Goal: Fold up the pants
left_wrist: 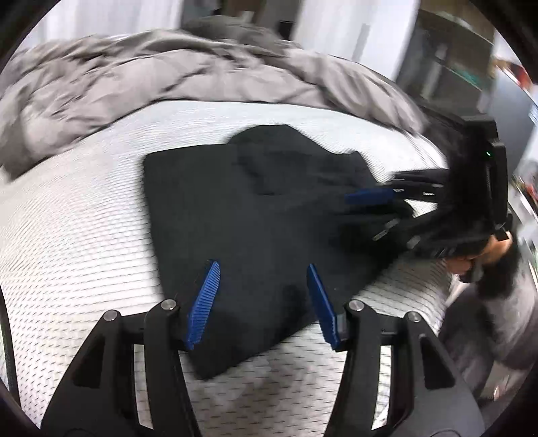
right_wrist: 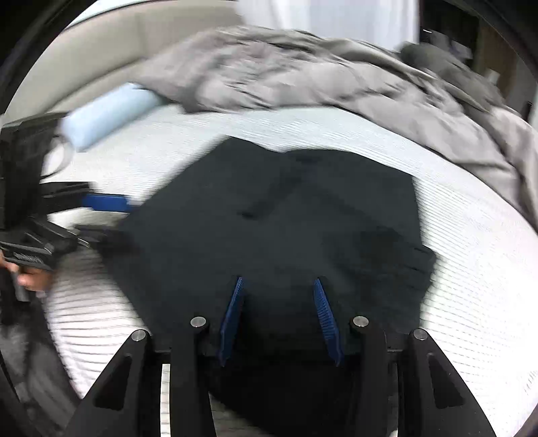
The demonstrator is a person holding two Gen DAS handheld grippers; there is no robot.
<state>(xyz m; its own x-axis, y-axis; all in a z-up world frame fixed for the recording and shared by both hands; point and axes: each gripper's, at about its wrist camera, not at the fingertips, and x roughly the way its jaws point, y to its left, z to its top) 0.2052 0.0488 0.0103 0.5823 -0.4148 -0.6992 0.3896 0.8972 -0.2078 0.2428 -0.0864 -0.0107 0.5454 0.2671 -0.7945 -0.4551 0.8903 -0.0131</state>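
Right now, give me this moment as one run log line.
pants: folded, flat on mattress | left gripper: open, over near edge | right gripper: open, over pants | comforter: bunched behind

A bed with a white ribbed mattress [left_wrist: 84, 208] fills the near part of the room. A crumpled grey duvet [left_wrist: 168, 77] is heaped along its far side. A pale blue roll [right_wrist: 107, 114] lies at the far left, just beside the duvet. A white curtain [right_wrist: 329, 16] hangs behind. Blurred shelves [left_wrist: 450, 57] stand at the far right.
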